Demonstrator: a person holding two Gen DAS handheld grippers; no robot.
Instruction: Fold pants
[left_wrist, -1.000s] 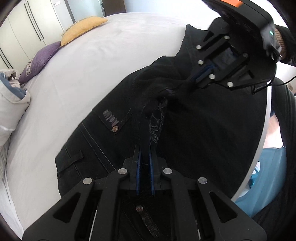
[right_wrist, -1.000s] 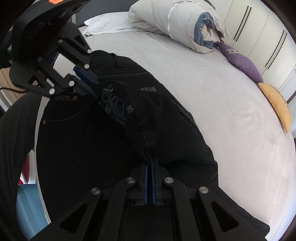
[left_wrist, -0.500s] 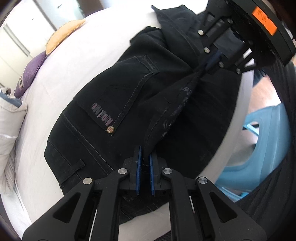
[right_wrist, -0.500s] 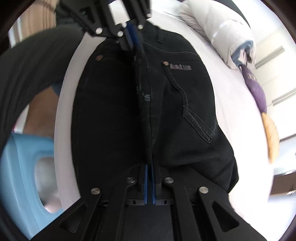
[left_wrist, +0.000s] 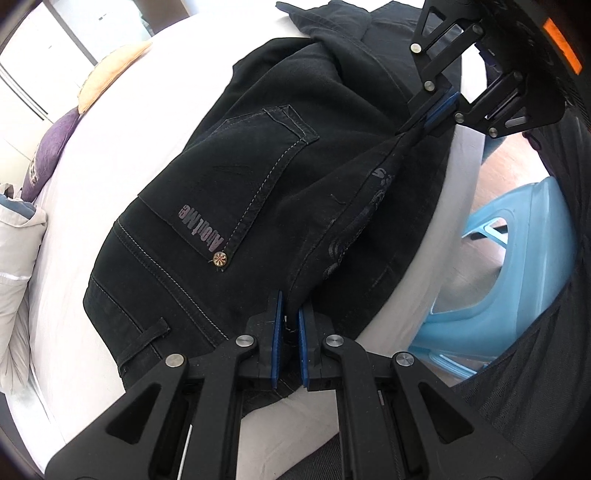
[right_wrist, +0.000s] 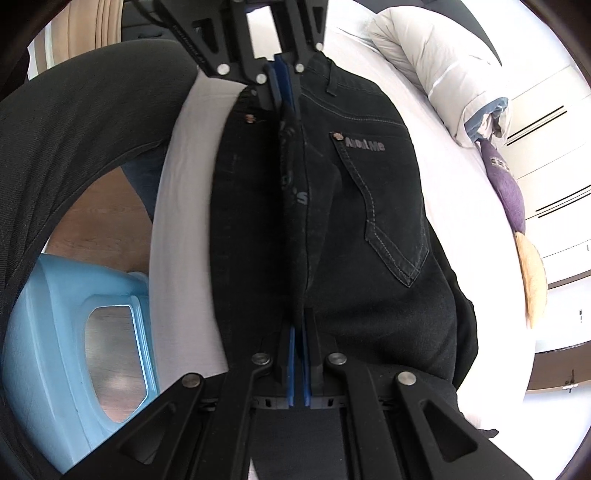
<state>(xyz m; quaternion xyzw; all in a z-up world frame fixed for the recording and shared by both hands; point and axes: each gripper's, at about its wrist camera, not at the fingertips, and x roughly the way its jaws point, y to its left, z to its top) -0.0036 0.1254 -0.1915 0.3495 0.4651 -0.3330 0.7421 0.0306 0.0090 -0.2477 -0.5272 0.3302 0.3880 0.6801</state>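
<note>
Black jeans (left_wrist: 240, 192) lie on the white bed (left_wrist: 122, 122), back pocket with grey lettering facing up; they also show in the right wrist view (right_wrist: 369, 206). My left gripper (left_wrist: 290, 332) is shut on a raised fold of the jeans near the waistband. My right gripper (right_wrist: 299, 354) is shut on the other end of the same fold. The fold is stretched taut between them along the bed's edge. Each gripper shows in the other's view: the right one at top right (left_wrist: 439, 110), the left one at the top (right_wrist: 284, 85).
A light blue plastic stool (left_wrist: 517, 266) stands on the wood floor beside the bed (right_wrist: 66, 332). A rolled white duvet (right_wrist: 443, 74), a purple pillow (right_wrist: 506, 188) and a yellow pillow (left_wrist: 110, 70) lie on the far side. White wardrobes stand behind.
Both grippers have carried the pinched fold toward the bed's edge and pulled it straight. The back pocket has come into full view.
</note>
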